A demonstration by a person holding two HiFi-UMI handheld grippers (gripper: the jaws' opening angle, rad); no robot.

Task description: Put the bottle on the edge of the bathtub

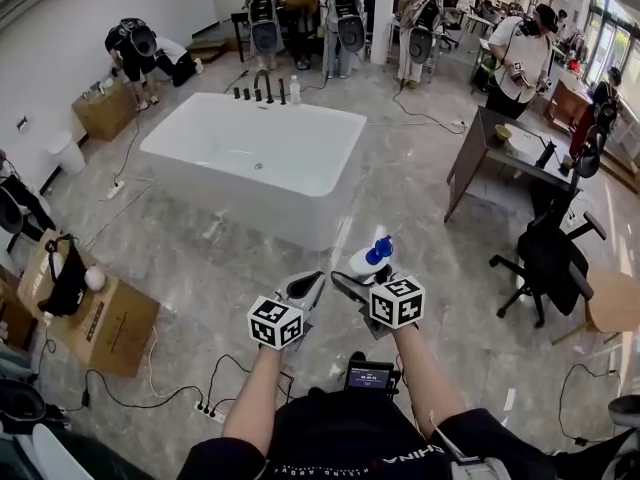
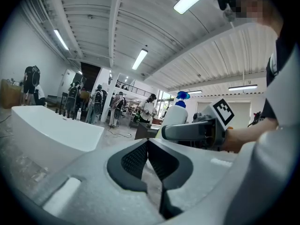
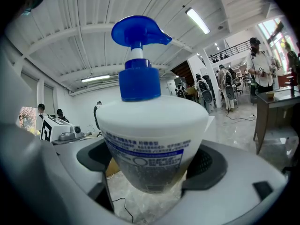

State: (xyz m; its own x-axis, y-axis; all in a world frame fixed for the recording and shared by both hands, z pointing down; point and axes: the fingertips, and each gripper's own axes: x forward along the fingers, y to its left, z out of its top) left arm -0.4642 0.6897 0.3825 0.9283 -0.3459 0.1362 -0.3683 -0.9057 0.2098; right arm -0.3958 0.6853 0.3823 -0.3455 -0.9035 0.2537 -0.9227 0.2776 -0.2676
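Note:
A white pump bottle [image 3: 152, 135] with a blue pump head fills the right gripper view, clamped between the jaws of my right gripper [image 3: 154, 175]. In the head view the bottle [image 1: 368, 258] sticks out ahead of my right gripper [image 1: 352, 278], low in the middle. My left gripper [image 1: 305, 290] is beside it, shut and empty; its pads [image 2: 140, 161] meet in the left gripper view, where the bottle [image 2: 176, 116] shows to the right. The white bathtub [image 1: 255, 153] stands on the floor ahead, apart from both grippers.
Dark taps and a small bottle [image 1: 295, 90] line the tub's far rim. A dark desk [image 1: 500, 153] and black office chair [image 1: 550, 263] stand right. A cardboard box [image 1: 105, 323] lies left, cables and a power strip [image 1: 210, 408] on the floor. Several people stand behind the tub.

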